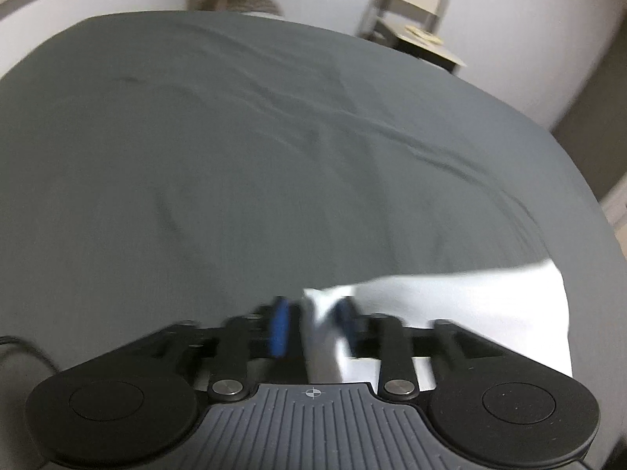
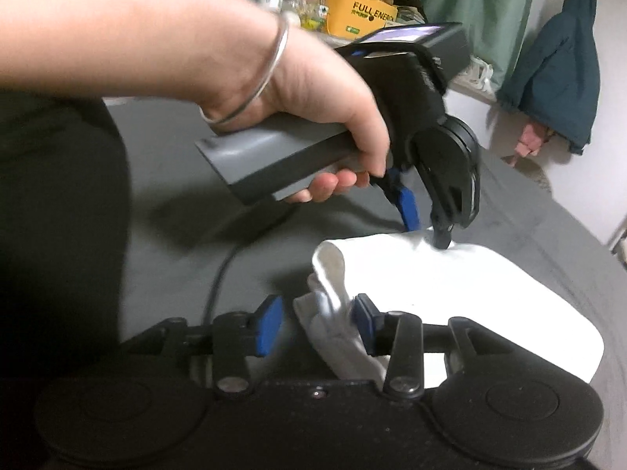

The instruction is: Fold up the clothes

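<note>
Surface: a bed covered with a grey sheet (image 1: 235, 149), creased in long ridges toward its far side.
Garment: a white garment (image 2: 431, 274) lies folded on the sheet, near the bed's edge; its exact kind cannot be told. In the left wrist view it shows as a white slab (image 1: 470, 305) running off to the right.
Left gripper: (image 2: 425, 231) held in the person's left hand (image 2: 313, 90), tilted down onto the far edge of the garment. Its blue-padded fingers (image 2: 409, 207) stand apart, with the tips touching the cloth; in its own view (image 1: 313, 325) a bunched bit of white fabric lies between the two pads, which are blurred and not pressed together.
Right gripper: (image 2: 317, 321) low over the near corner of the garment. Its fingers (image 2: 268, 325) are spread, and a rumpled fold of white cloth sits between them, touching the right pad but clear of the left one.
Wrist: a thin silver bangle (image 2: 266, 74) circles the left wrist.
Cable: a dark cable (image 2: 219, 274) trails over the sheet, just left of the garment.
Background, right wrist view: a yellow box (image 2: 360, 15) topped by a plush toy, a green curtain (image 2: 470, 4), and a dark teal jacket (image 2: 556, 70) hanging on the wall.
Background, left wrist view: a pale chair (image 1: 415, 8) against a white wall.
</note>
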`<state>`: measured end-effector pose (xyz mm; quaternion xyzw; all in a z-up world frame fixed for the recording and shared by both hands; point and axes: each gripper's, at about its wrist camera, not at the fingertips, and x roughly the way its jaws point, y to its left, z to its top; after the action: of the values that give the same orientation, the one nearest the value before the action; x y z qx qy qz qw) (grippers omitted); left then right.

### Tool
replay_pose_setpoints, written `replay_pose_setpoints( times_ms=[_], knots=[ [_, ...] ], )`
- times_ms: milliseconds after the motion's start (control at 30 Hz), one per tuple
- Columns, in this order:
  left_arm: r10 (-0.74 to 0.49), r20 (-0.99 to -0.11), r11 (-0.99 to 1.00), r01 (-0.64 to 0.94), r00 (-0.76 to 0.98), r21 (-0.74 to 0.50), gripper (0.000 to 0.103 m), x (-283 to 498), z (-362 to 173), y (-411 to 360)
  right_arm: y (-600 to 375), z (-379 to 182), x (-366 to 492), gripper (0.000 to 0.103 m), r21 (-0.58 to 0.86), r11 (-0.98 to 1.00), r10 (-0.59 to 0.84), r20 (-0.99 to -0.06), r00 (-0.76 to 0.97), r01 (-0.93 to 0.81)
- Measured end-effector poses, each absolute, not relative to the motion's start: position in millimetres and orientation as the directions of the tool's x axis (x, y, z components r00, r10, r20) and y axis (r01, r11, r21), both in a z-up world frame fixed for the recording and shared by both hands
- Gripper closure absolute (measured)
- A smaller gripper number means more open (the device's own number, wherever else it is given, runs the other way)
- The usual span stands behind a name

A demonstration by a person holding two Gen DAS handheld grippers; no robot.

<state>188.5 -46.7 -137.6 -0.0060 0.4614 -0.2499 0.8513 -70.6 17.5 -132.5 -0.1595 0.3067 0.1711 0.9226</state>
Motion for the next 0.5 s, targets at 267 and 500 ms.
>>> replay_pose_setpoints(
  times_ms=[267, 500],
  knots=[
    [-0.558, -0.615, 0.805, 0.543, 0.558, -0.238, 0.057, 152, -80, -32, -48, -113, -89, 0.057, -0.017, 0.995, 0.073, -0.588, 0.806, -0.102],
    [-0.501, -0.807, 0.642, 0.759, 0.312, -0.105, 0.057, 133, -115, -77, -95, -143, -38, 0.056, 0.051, 0.998, 0.051, -0.650, 0.758, -0.023]
  ],
)
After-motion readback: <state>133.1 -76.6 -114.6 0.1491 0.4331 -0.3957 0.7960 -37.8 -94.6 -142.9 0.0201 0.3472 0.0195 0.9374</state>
